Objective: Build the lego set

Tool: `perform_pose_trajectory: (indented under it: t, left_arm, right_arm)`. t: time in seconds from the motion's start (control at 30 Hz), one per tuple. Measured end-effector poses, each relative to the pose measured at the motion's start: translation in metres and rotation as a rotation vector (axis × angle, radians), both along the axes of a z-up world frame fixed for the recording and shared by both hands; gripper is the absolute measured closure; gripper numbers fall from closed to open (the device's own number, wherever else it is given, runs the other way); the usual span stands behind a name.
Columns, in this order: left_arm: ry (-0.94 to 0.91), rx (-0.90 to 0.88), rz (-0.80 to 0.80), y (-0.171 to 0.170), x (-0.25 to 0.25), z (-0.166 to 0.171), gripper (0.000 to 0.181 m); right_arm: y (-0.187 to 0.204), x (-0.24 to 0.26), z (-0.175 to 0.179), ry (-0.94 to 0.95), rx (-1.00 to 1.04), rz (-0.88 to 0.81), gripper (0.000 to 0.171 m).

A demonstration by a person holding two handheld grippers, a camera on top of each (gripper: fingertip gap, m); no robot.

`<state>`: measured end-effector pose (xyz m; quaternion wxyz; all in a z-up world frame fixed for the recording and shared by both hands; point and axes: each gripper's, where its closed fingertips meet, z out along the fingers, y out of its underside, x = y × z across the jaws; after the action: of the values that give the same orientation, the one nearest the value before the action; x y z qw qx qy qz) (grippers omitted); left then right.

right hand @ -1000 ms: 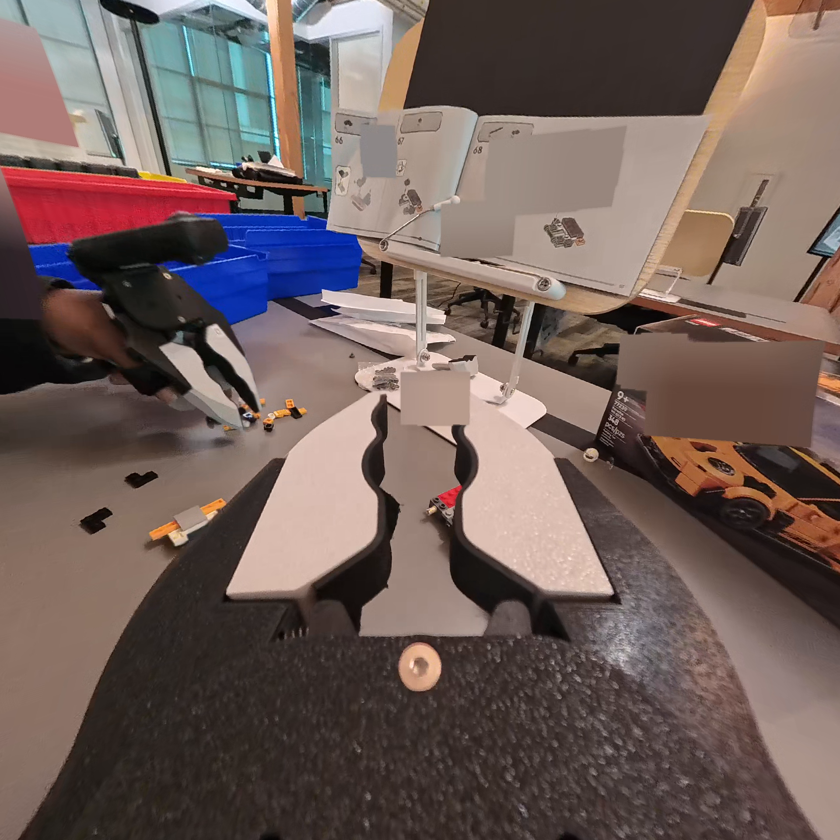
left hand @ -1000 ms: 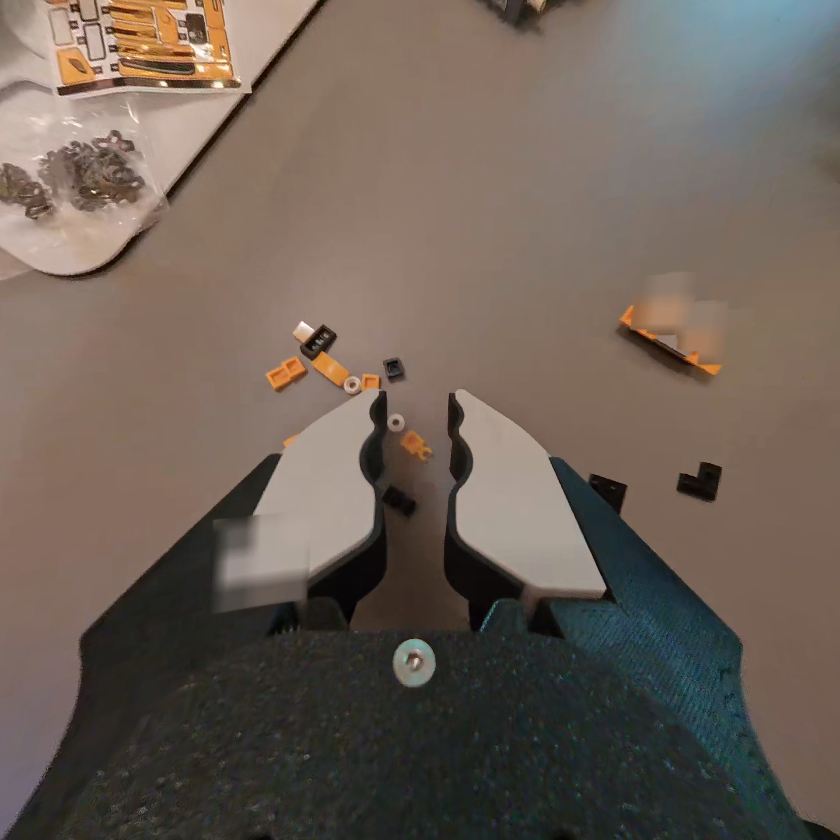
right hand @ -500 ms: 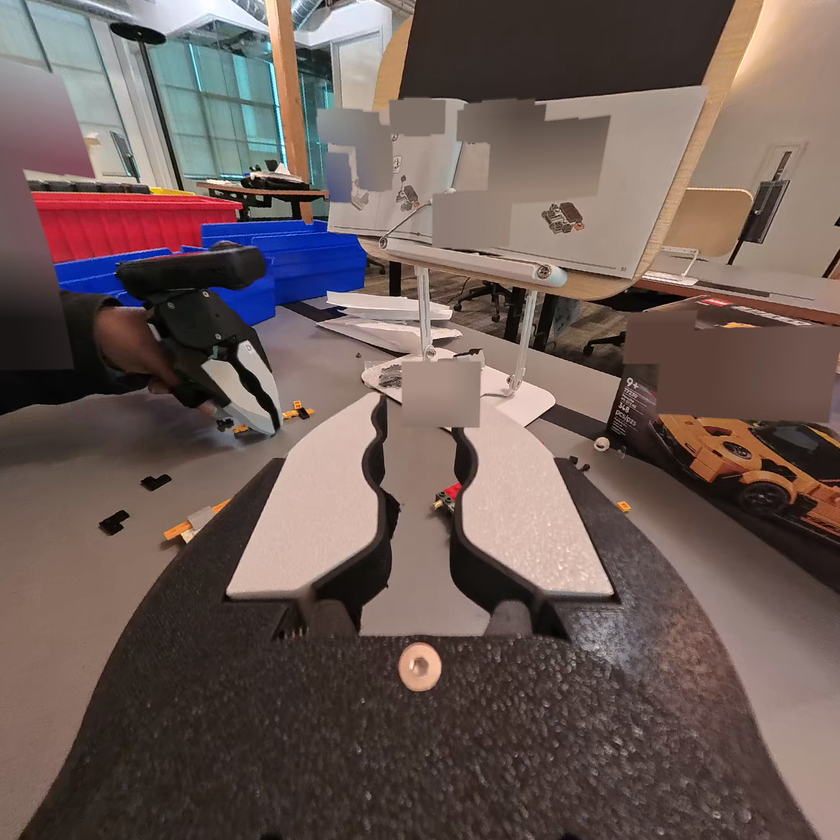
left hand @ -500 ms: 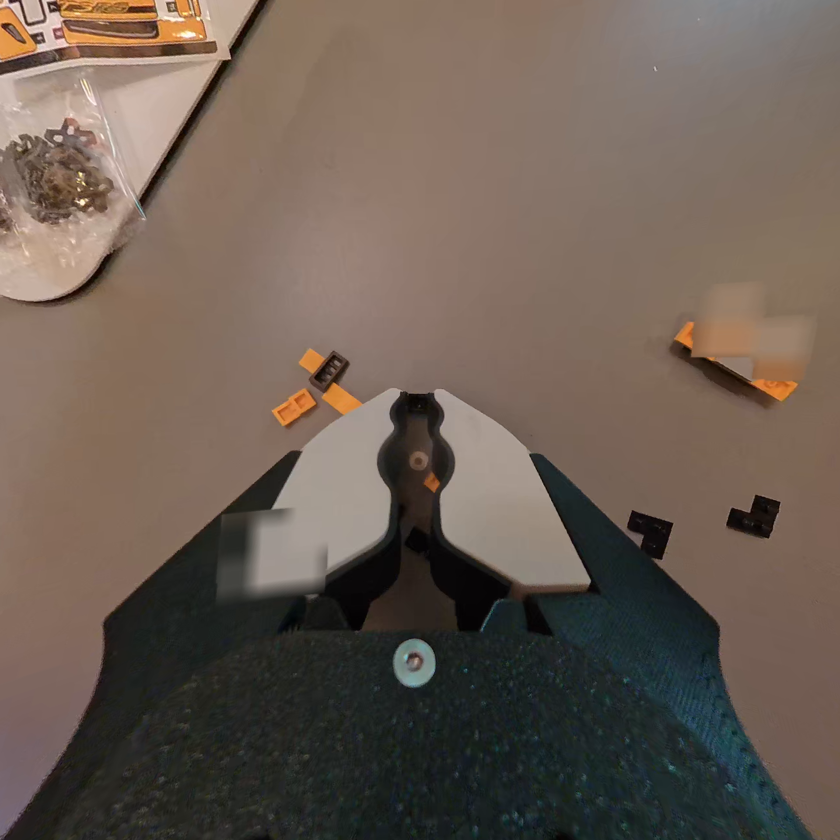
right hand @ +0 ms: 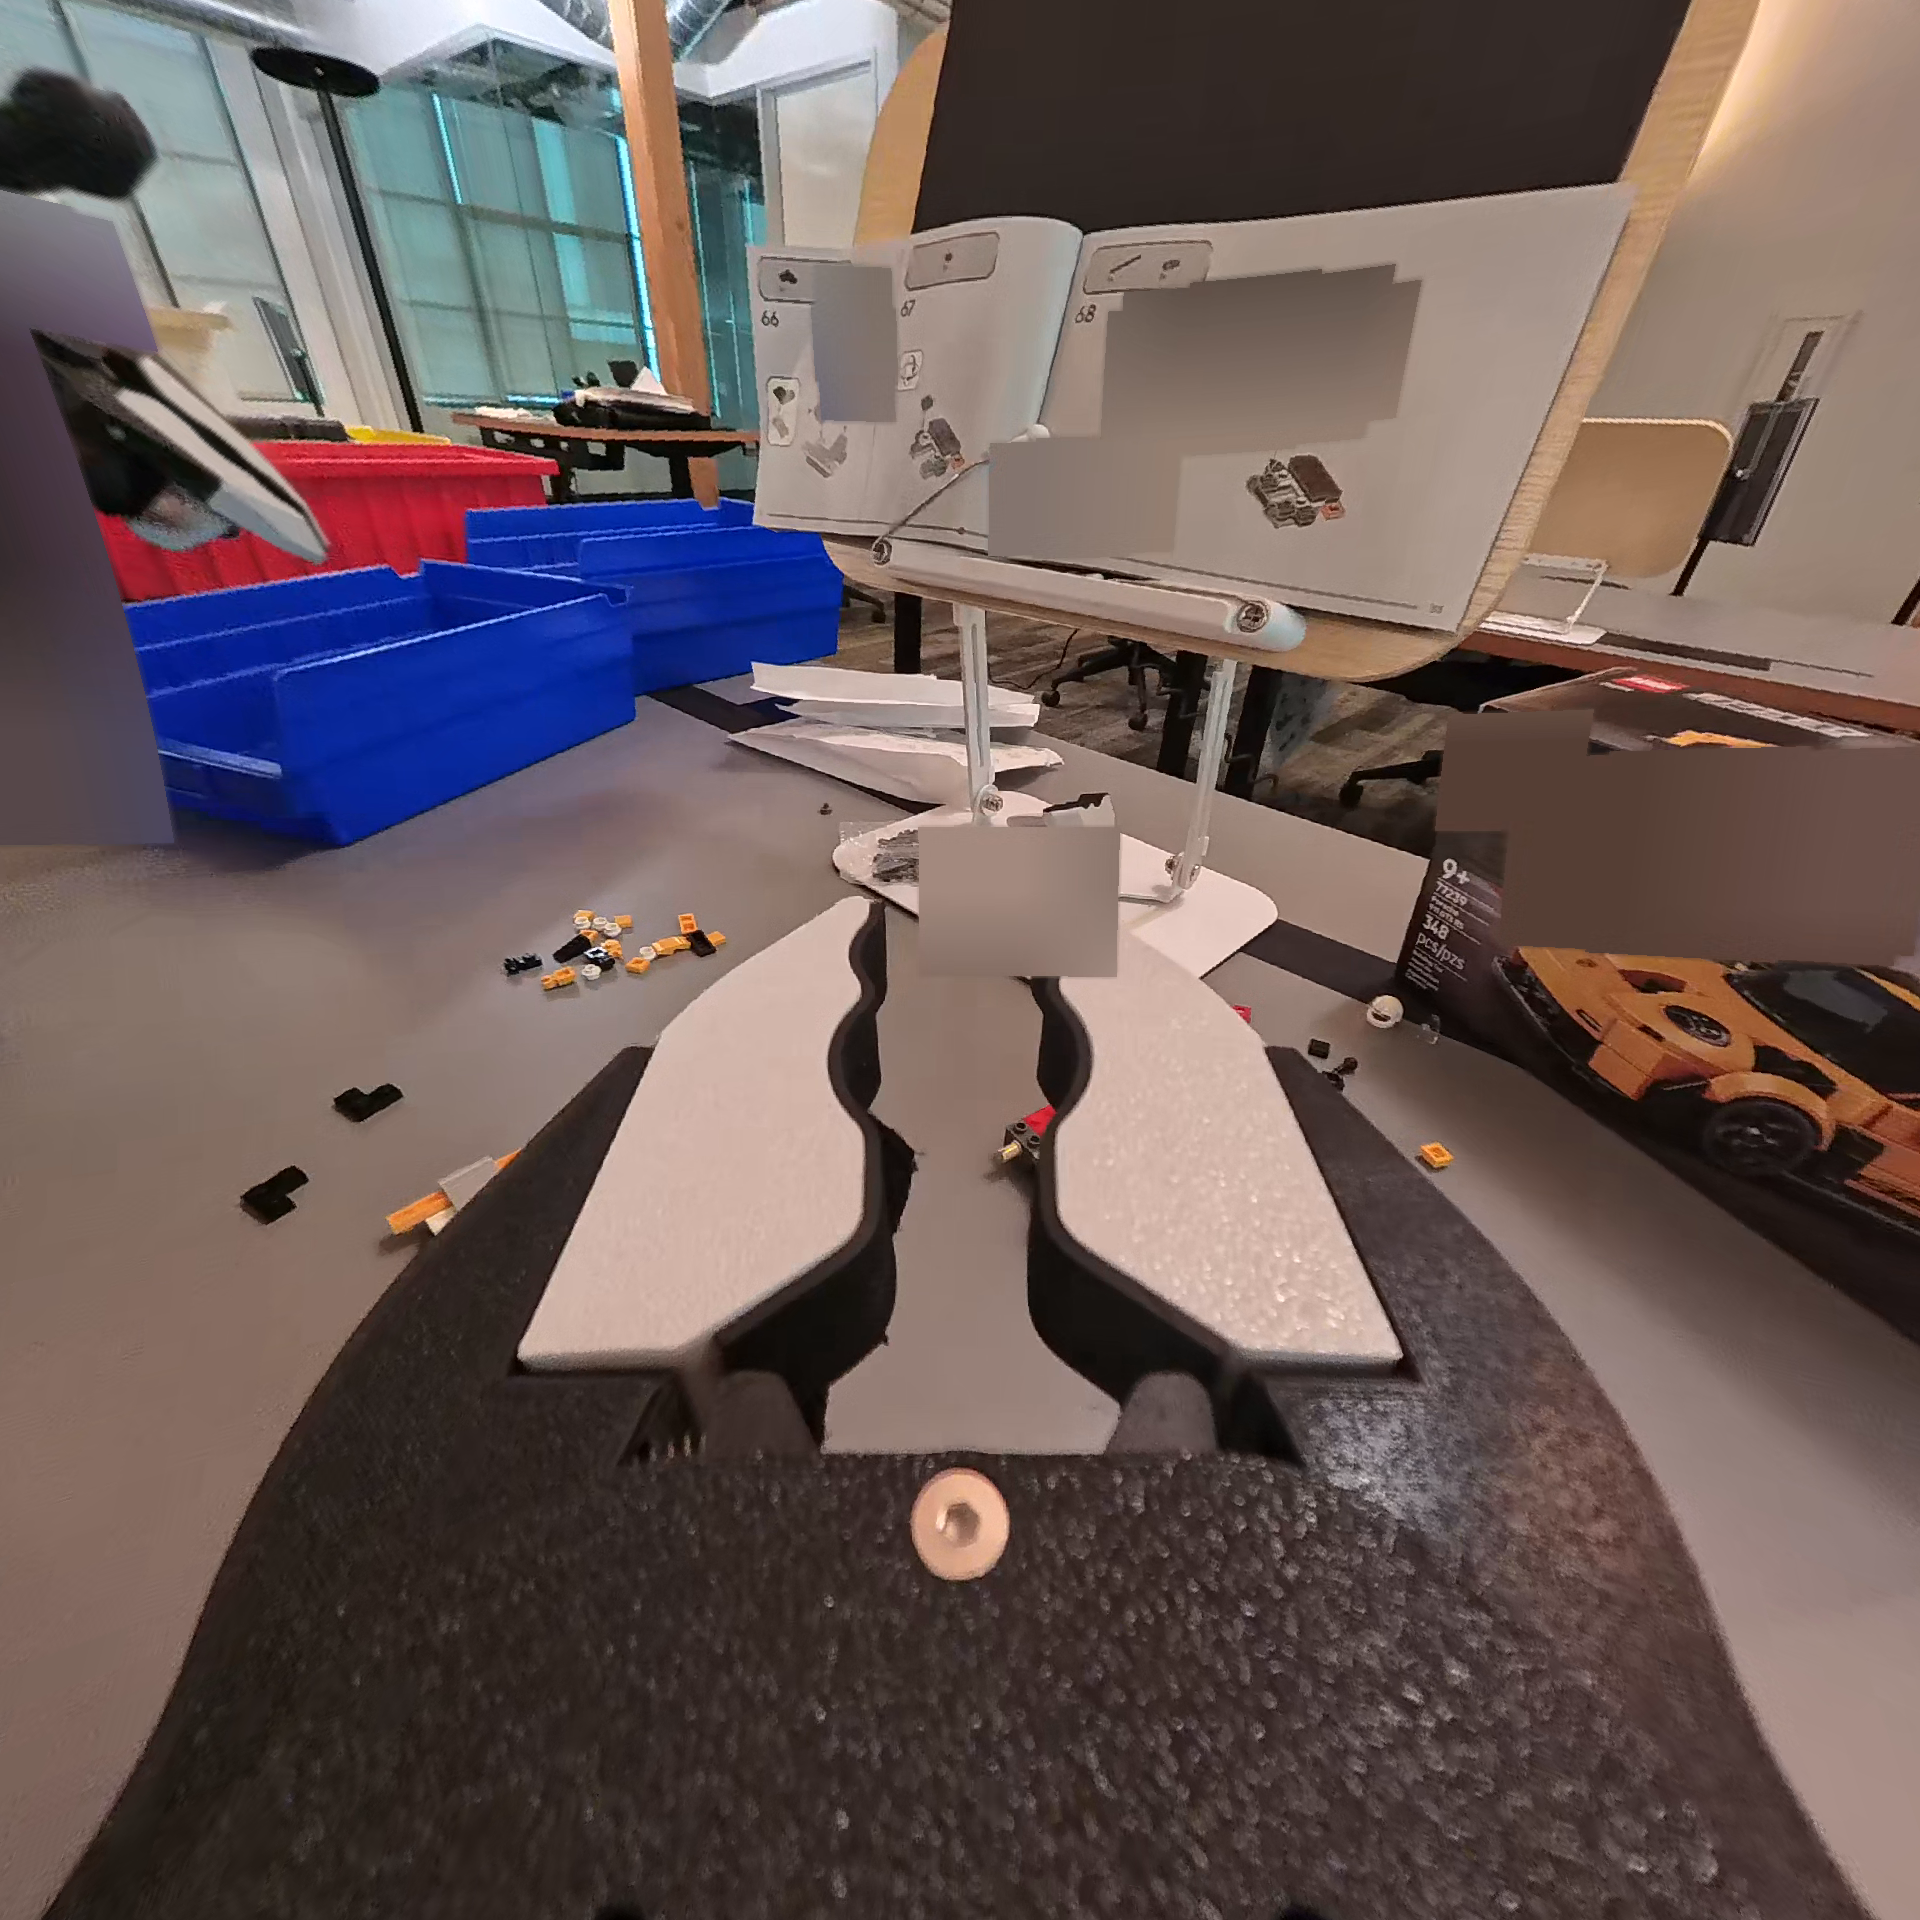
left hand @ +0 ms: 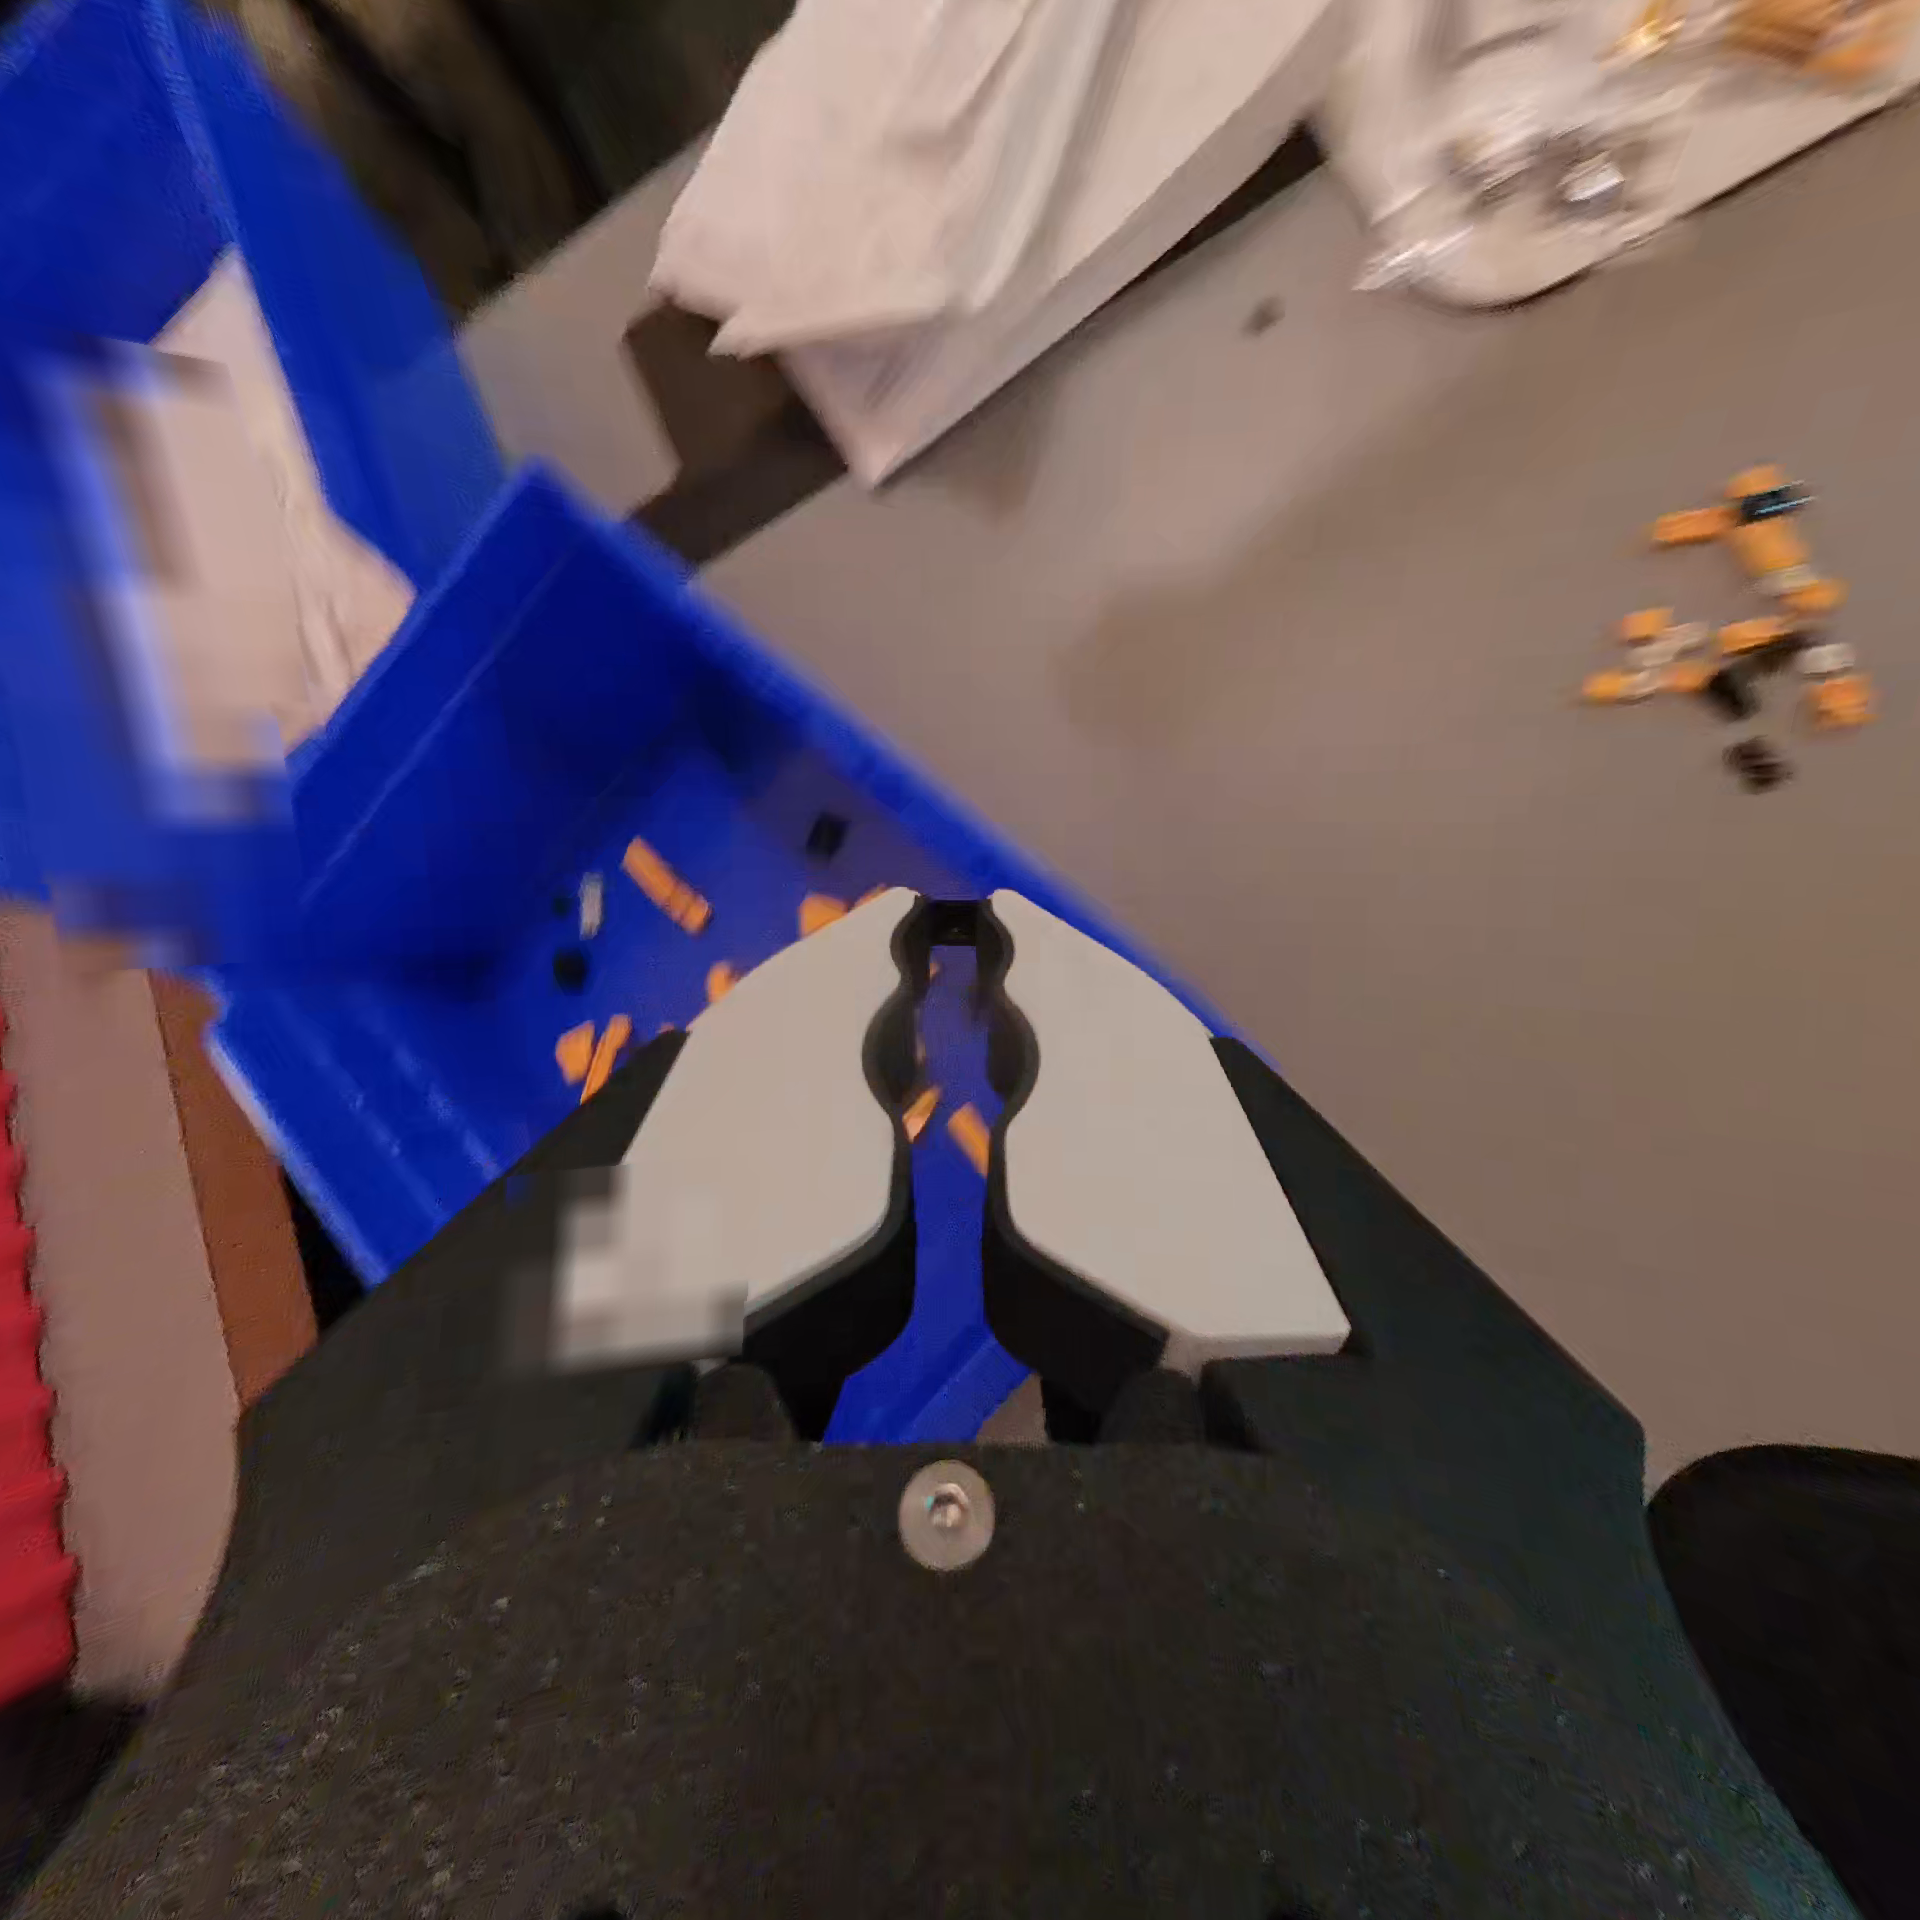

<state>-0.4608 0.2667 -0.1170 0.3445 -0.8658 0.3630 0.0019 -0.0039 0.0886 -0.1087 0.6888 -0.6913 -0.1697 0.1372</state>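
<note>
Your left tongs are pinched on a small black lego piece at the tips, held over a blue bin with loose orange and black pieces inside; this view is blurred. Your right tongs stand narrowly apart with nothing between them, low over the grey surface. A red piece lies just beside the right finger. A cluster of orange and black pieces sits ahead to the left. An instruction booklet on its stand and the set box lie beyond.
</note>
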Motion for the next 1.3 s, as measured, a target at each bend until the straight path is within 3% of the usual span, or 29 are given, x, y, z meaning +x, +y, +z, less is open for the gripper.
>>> perform_pose_trajectory:
  t: [0.07,0.17,0.37,0.6,0.7,0.97,1.3]
  left_arm:
    - [0.015,-0.09,0.075,0.006,-0.034,-0.019,0.173]
    - [-0.018,-0.236,0.115,0.001,-0.053,-0.045,0.145]
    - [-0.08,-0.238,0.108,-0.002,-0.056,-0.048,0.141]
    - [-0.017,-0.13,0.198,0.033,-0.081,-0.045,0.156]
    - [0.03,-0.11,0.236,0.055,-0.092,-0.045,0.181]
    - [0.241,-0.195,0.292,0.1,-0.118,-0.069,0.181]
    - [0.286,-0.354,0.309,0.122,-0.135,-0.108,0.167]
  right_arm:
    - [0.0,-0.001,0.0,-0.008,0.002,-0.002,0.145]
    - [0.0,-0.003,-0.002,-0.02,-0.002,-0.006,0.145]
    - [0.004,-0.004,-0.011,-0.024,-0.031,0.001,0.145]
    - [0.004,-0.004,-0.011,-0.026,-0.032,0.002,0.145]
    - [0.004,0.0,-0.008,-0.031,-0.015,-0.02,0.145]
    - [-0.002,0.066,0.025,0.025,0.166,-0.375,0.16]
    - [0.004,0.076,0.013,0.04,0.128,-0.412,0.171]
